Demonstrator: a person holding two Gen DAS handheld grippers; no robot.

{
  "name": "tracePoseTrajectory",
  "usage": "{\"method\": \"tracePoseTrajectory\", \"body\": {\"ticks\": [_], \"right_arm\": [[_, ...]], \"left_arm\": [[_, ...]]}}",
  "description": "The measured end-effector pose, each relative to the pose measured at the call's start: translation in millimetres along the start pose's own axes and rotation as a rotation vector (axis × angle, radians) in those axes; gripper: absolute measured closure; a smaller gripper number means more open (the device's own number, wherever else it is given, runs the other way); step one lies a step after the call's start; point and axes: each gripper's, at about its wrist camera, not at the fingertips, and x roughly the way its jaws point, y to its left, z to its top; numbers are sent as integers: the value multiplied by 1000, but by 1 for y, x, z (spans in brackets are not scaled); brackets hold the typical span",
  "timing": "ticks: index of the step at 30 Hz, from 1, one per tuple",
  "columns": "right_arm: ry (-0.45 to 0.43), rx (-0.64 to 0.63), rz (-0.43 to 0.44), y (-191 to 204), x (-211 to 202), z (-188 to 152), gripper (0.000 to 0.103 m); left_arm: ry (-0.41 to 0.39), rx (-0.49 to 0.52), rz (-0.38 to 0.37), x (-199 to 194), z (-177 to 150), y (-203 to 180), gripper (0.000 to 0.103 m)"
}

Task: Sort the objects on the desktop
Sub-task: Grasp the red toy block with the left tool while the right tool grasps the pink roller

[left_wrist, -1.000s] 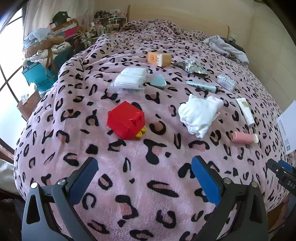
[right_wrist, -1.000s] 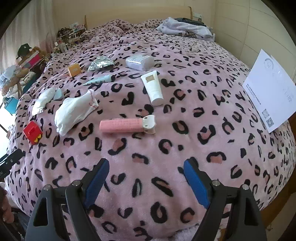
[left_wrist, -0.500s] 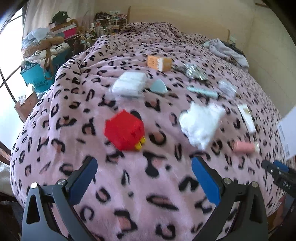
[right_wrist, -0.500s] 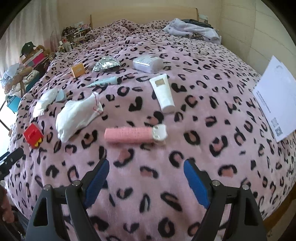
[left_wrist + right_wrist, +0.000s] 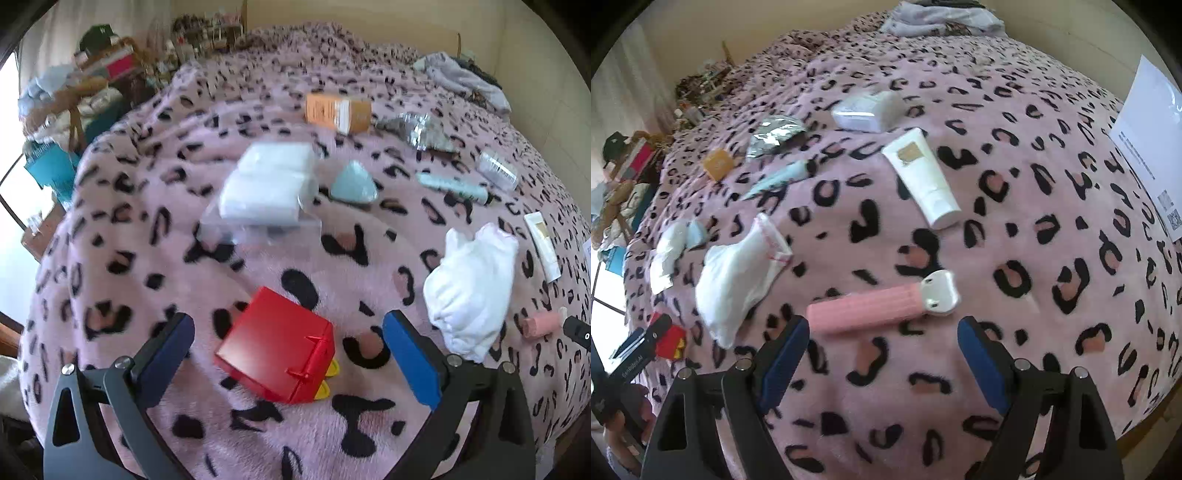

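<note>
A red box [image 5: 275, 345] with yellow feet lies on the pink leopard-print blanket [image 5: 258, 435], between the blue pads of my open left gripper [image 5: 288, 360], untouched. Beyond it lie a clear packet of white pads [image 5: 267, 184], a pale blue wedge [image 5: 352, 182], an orange carton [image 5: 338, 110] and white socks [image 5: 471, 288]. My right gripper [image 5: 882, 356] stands open just short of a pink razor with a white head [image 5: 882, 308]. Farther off are a white tube [image 5: 923, 177], a tissue pack [image 5: 866, 110], a foil pouch [image 5: 774, 134] and a thin teal tube [image 5: 775, 177].
A white printed sheet [image 5: 1148, 144] lies at the bed's right edge. Grey clothes [image 5: 942, 16] are heaped at the far end. Left of the bed stand cluttered shelves, bags and a teal box [image 5: 51, 162]. A hand [image 5: 620, 421] holds the left gripper, seen low on the left in the right wrist view.
Both grippers have moved forward. The red box now sits between the left fingers, and the pink razor lies just ahead of the right fingers. Both stay open.
</note>
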Motion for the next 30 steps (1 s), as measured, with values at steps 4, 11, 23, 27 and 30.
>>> {"method": "tracePoseTrajectory", "body": {"ticks": [4, 11, 23, 27, 30], "right_arm": [[53, 64, -5, -14, 15, 4, 18], [116, 229, 83, -26, 47, 4, 18], [32, 454, 137, -18, 73, 17, 23], [-3, 478, 139, -23, 72, 14, 52], [-14, 482, 165, -31, 69, 11, 59]], "left_arm": [[17, -2, -2, 14, -6, -5, 0], [9, 36, 33, 26, -11, -14, 0], [-13, 11, 40, 32, -12, -15, 3], [-20, -2, 47, 29, -13, -14, 30], [-29, -7, 46, 24, -15, -15, 30]]}}
